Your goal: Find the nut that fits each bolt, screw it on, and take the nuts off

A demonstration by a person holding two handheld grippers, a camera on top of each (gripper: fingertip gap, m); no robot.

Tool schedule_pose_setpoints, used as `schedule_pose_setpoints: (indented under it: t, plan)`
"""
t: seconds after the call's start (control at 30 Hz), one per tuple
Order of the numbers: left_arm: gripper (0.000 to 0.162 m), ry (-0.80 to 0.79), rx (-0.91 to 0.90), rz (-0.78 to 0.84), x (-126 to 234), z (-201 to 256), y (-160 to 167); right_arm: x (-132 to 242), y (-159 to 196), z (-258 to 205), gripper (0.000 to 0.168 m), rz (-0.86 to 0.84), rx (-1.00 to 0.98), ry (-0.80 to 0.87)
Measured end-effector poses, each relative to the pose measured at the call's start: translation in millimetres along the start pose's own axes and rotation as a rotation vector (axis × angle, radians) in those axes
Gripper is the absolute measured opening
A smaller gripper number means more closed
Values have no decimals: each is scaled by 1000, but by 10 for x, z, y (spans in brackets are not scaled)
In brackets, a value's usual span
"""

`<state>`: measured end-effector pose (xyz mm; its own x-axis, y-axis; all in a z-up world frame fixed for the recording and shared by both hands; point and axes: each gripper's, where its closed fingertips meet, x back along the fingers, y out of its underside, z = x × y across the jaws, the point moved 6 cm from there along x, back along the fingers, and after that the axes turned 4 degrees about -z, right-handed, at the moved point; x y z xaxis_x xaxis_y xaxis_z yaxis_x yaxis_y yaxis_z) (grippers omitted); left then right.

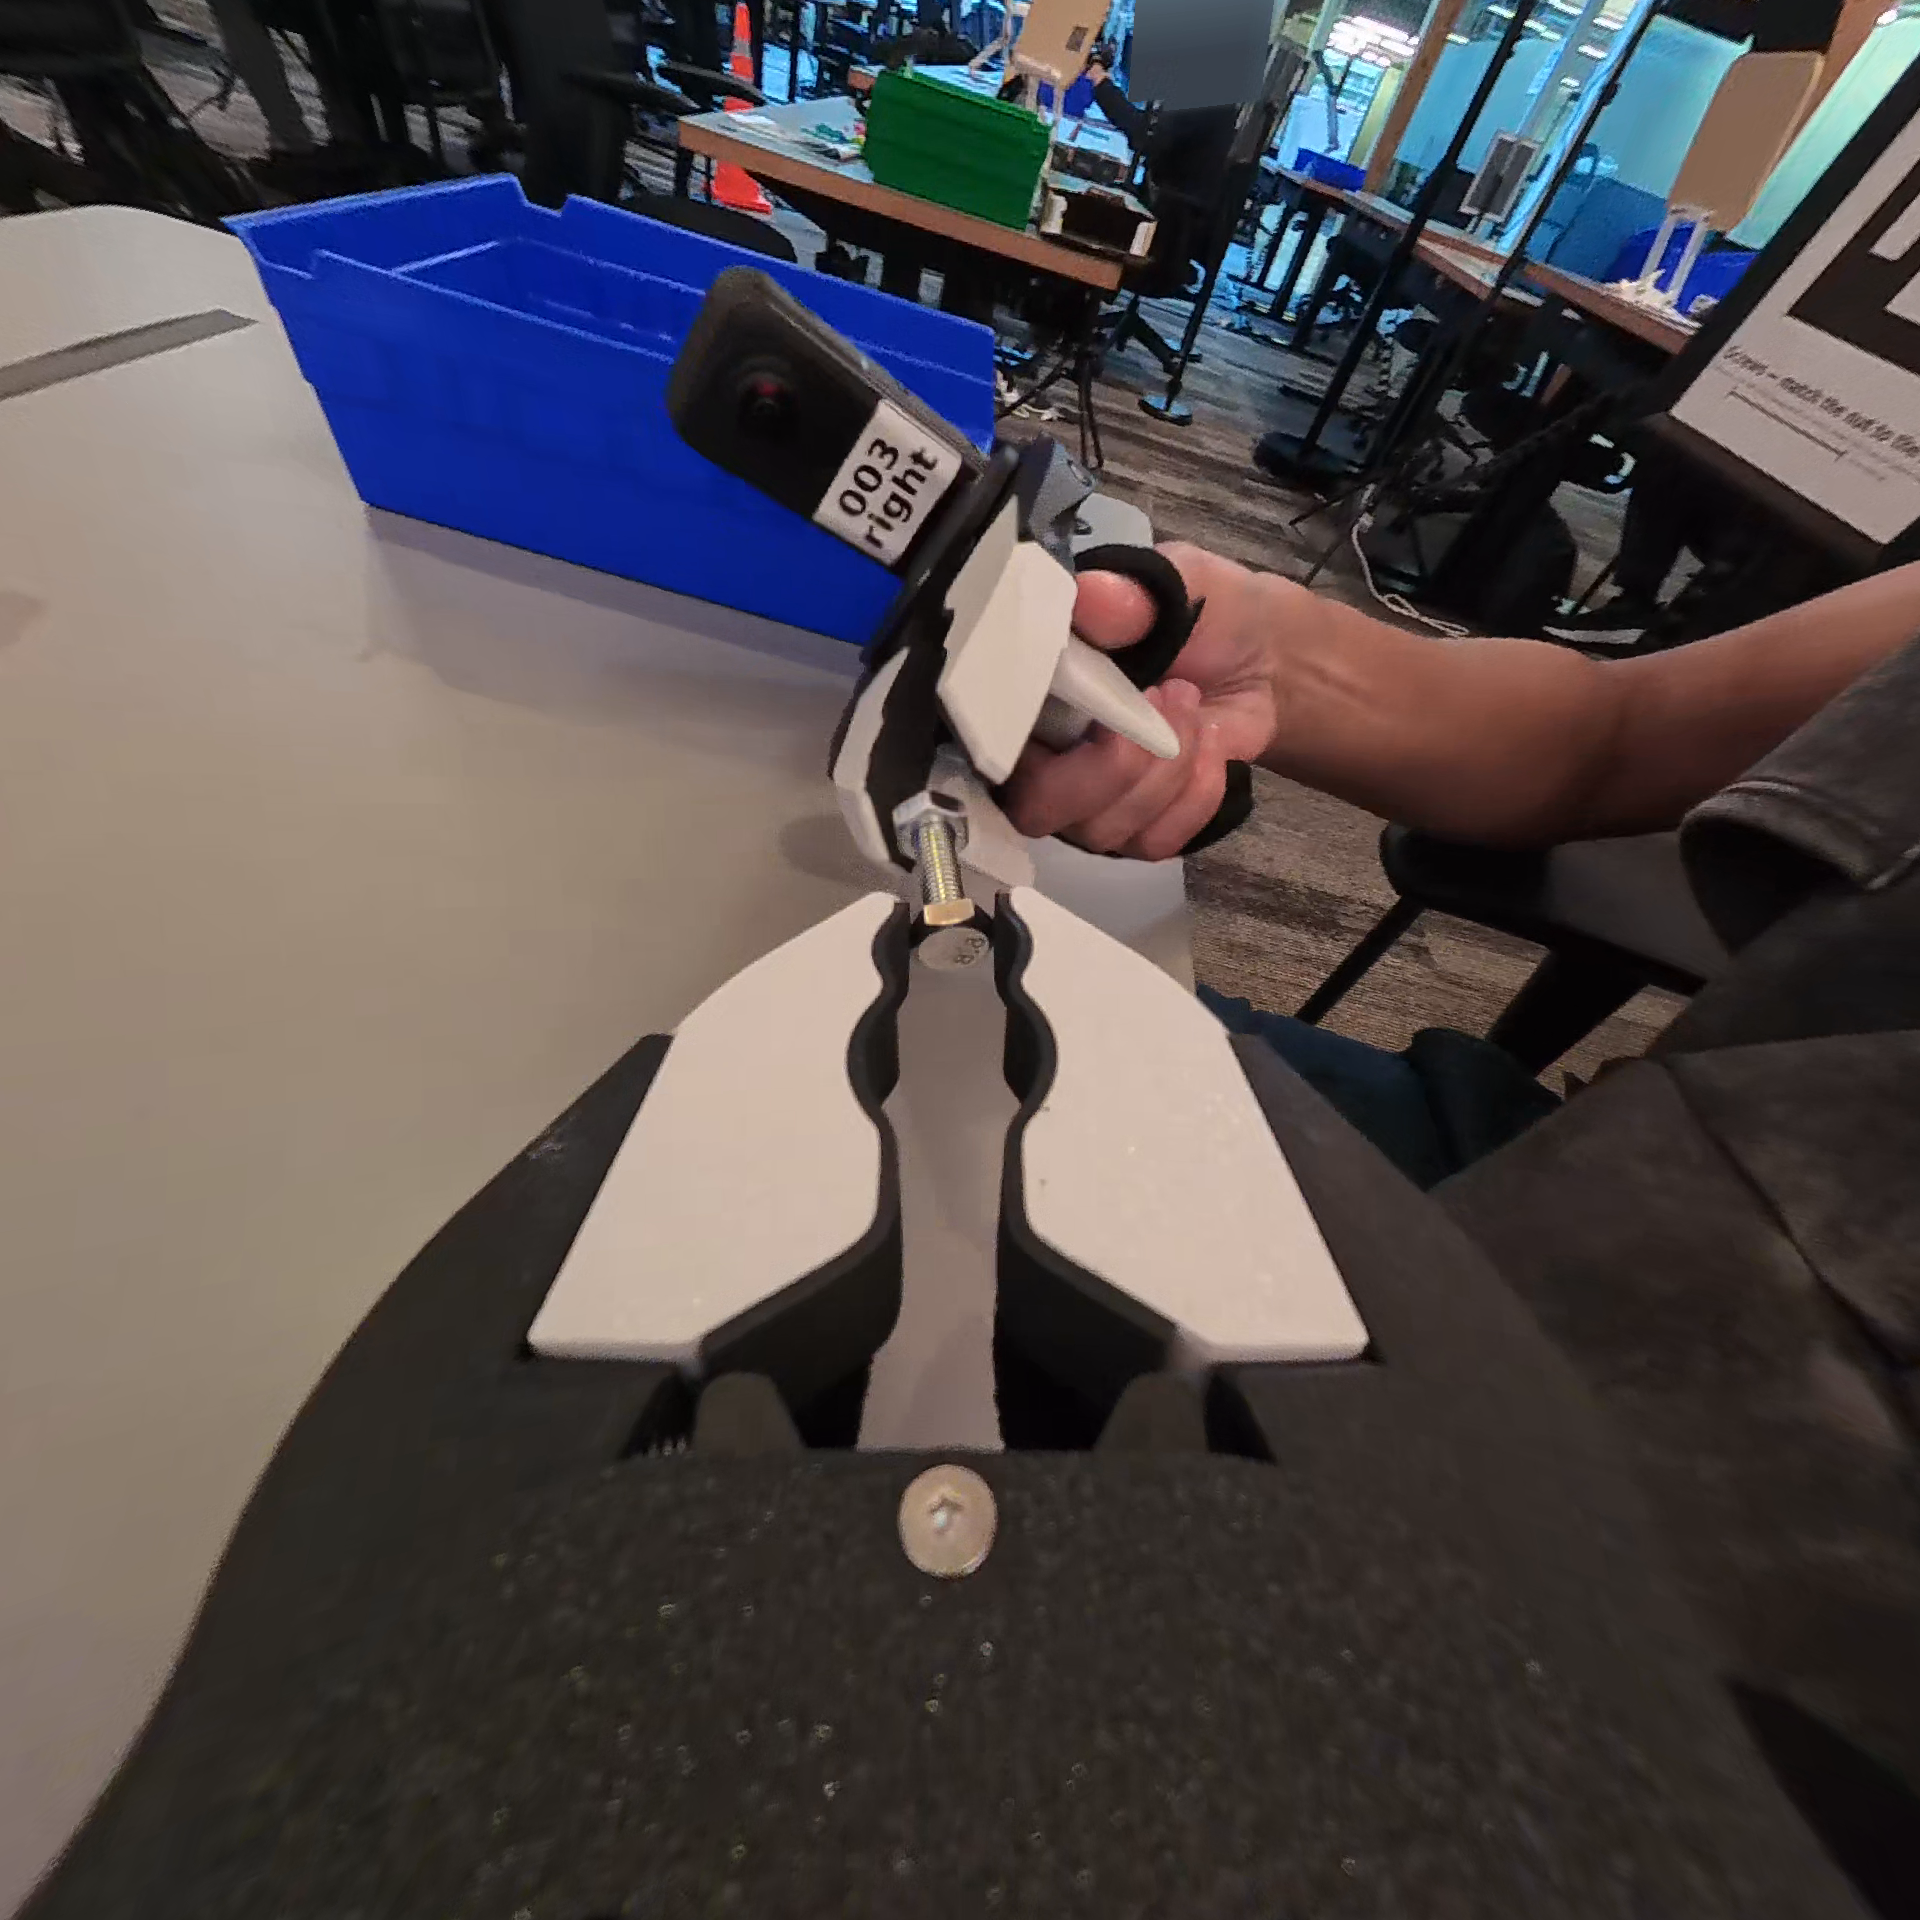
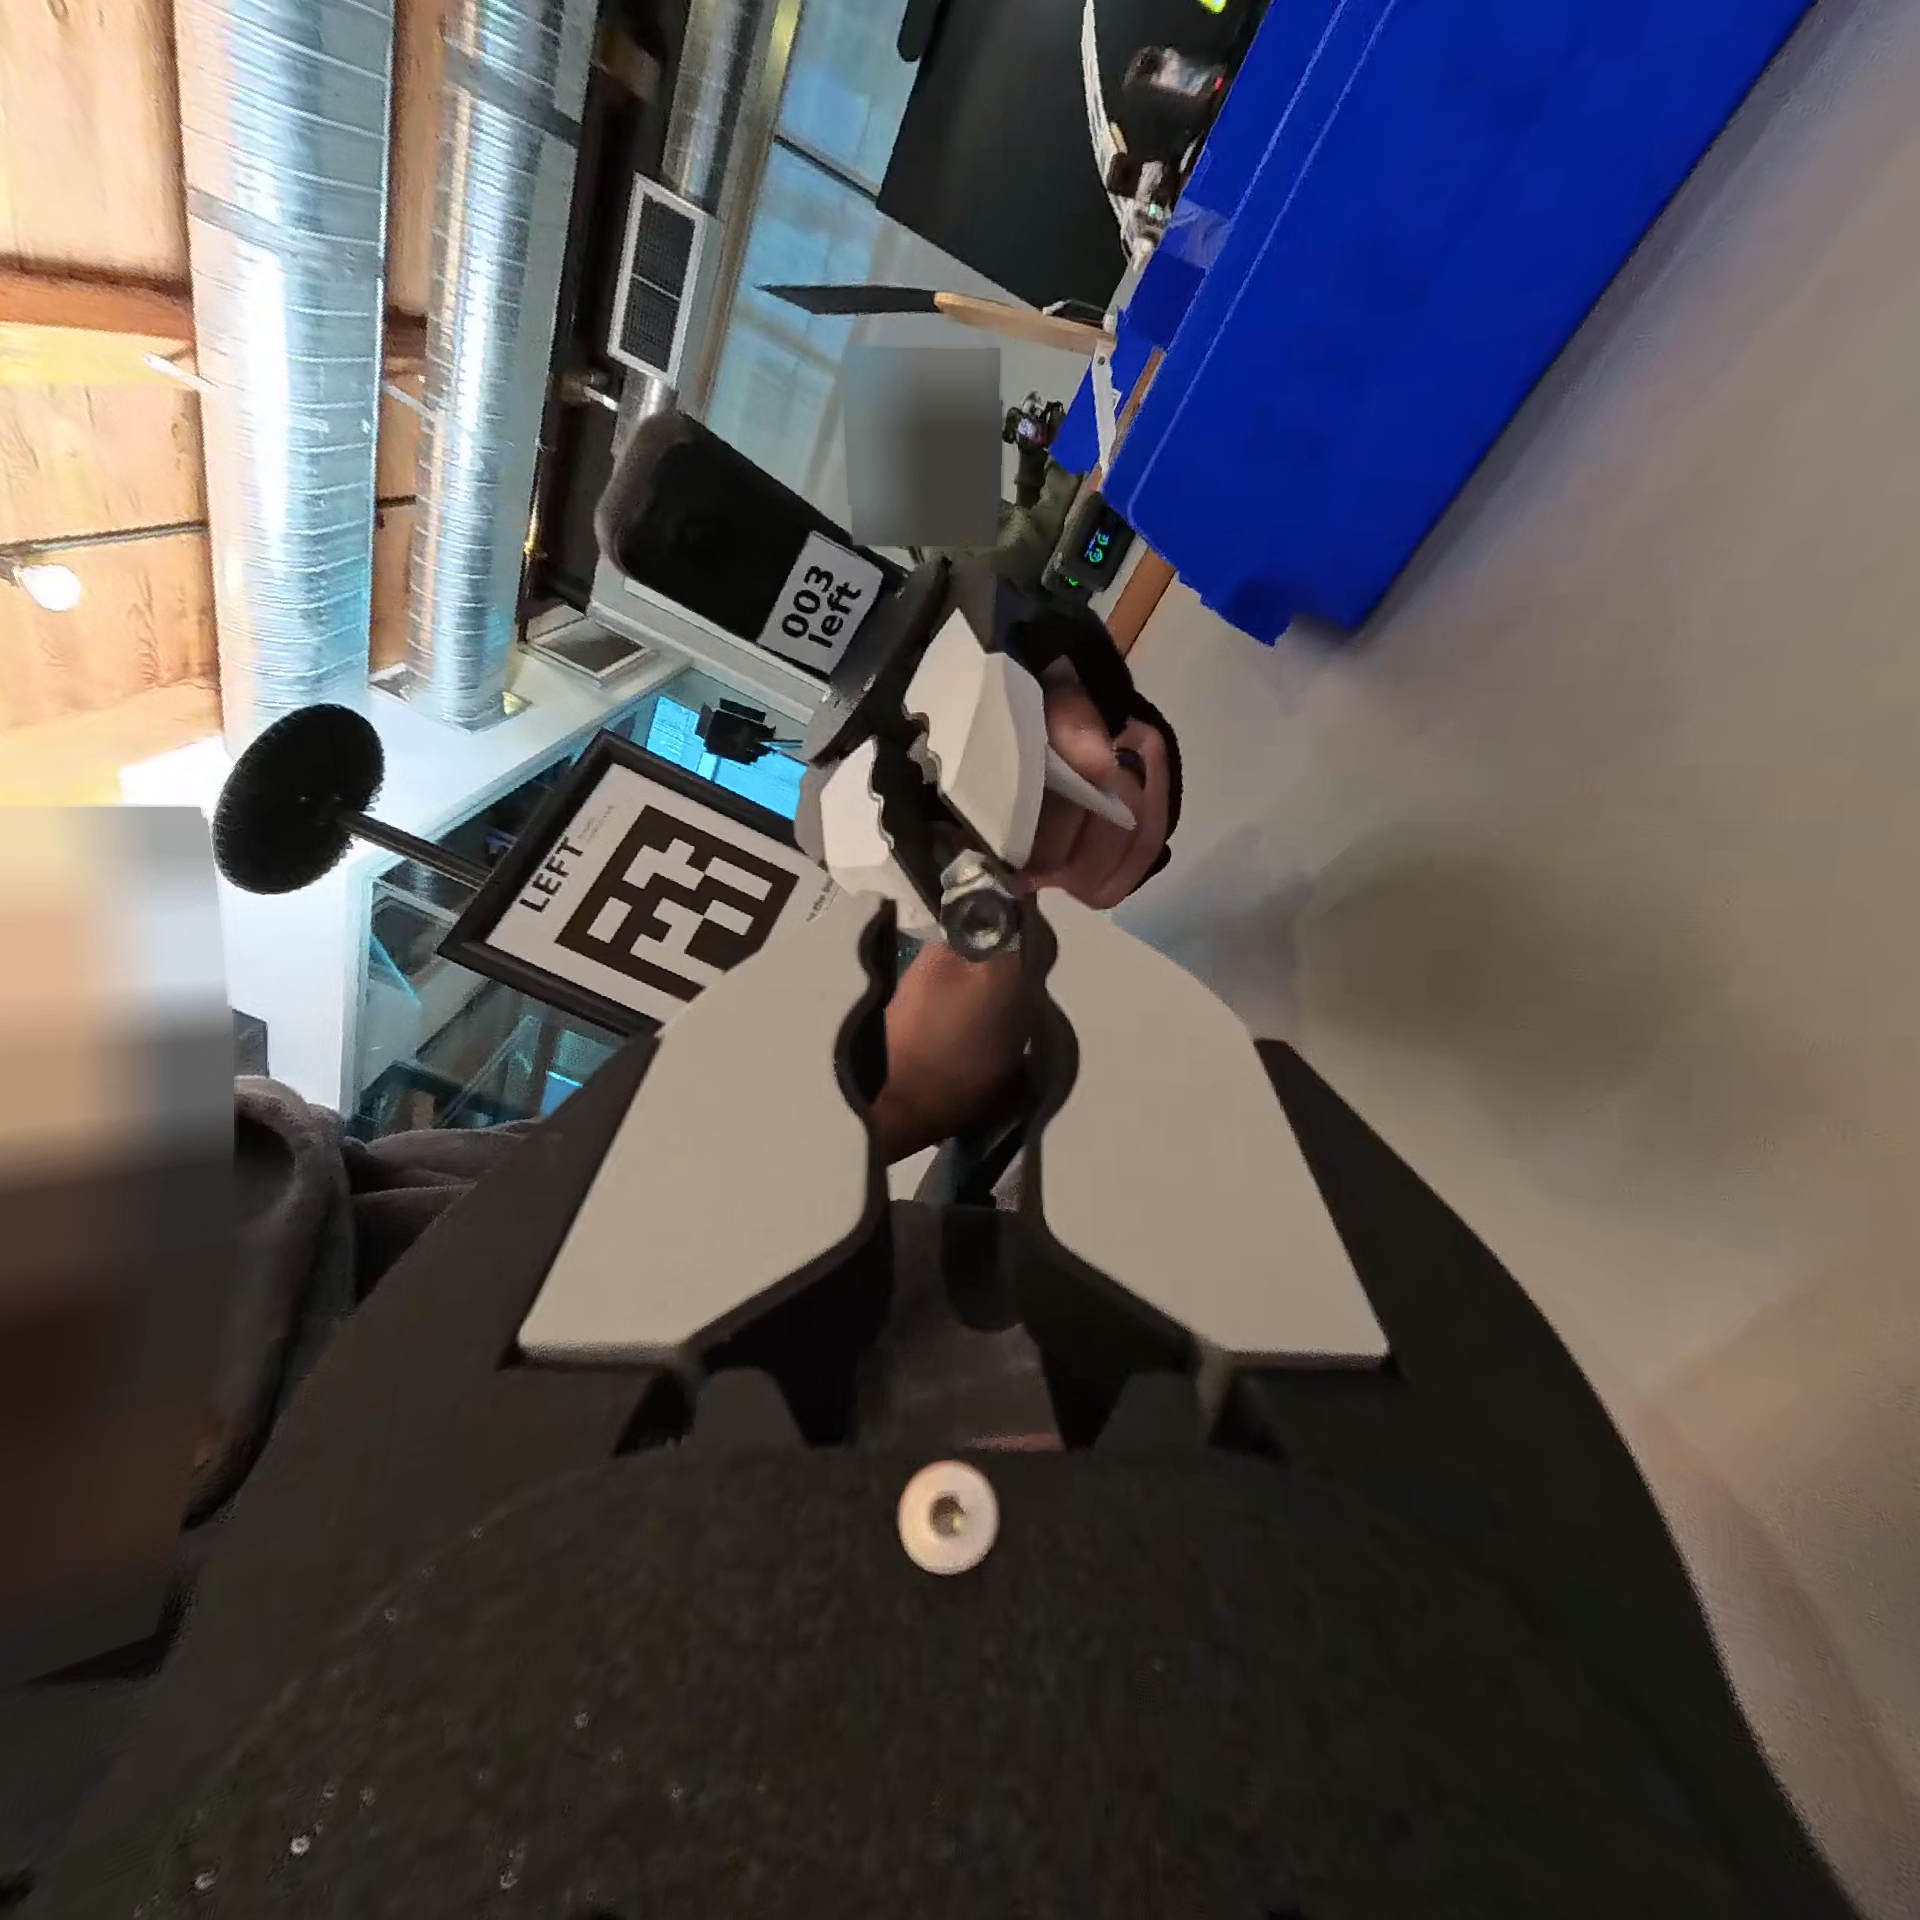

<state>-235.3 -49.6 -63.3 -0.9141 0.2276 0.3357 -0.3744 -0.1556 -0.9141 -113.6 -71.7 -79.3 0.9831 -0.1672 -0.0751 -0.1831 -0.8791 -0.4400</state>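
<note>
**Bolt and nut pinched between two grippers above the table edge**

Nearest the lens in the left wrist view, the left gripper (image 1: 949, 920) has its white fingers (image 1: 769, 1122) drawn in on the hex head of a silver bolt (image 1: 943, 883), which points away from the camera. Left of it spreads the pale grey table (image 1: 312, 831), with a blue bin (image 1: 582, 384) standing farther back. At the bolt's far end sits a nut (image 1: 933, 808), pinched in the tips of the right gripper (image 1: 935, 821), which a hand (image 1: 1164, 717) holds from the right.

The right wrist view is rolled sideways. A framed marker sign (image 2: 644, 904) stands at left. At centre the nut (image 2: 977, 920) faces the camera, between the near fingertips (image 2: 883, 935), with the left gripper (image 2: 935, 862) closed on the bolt behind it. The table (image 2: 1558, 1039) and blue bin (image 2: 1403, 312) lie to the right.
</note>
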Motion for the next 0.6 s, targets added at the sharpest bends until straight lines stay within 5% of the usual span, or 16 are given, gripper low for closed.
schedule_pose_setpoints:
  t: [0.03, 0.33, 0.6]
  plan:
    - [15, 18, 3, -1, -11, 14, 1, 10, -6, -11, 15, 2, 13, 6]
    - [15, 118, 117, 65, -36, 18, -25, 38, -1, -128, 14, -22, 306, 85]
    - [15, 455, 403, 150, -45, 12, 16, -24, 241, -394, 14, -202, 1167, 439]
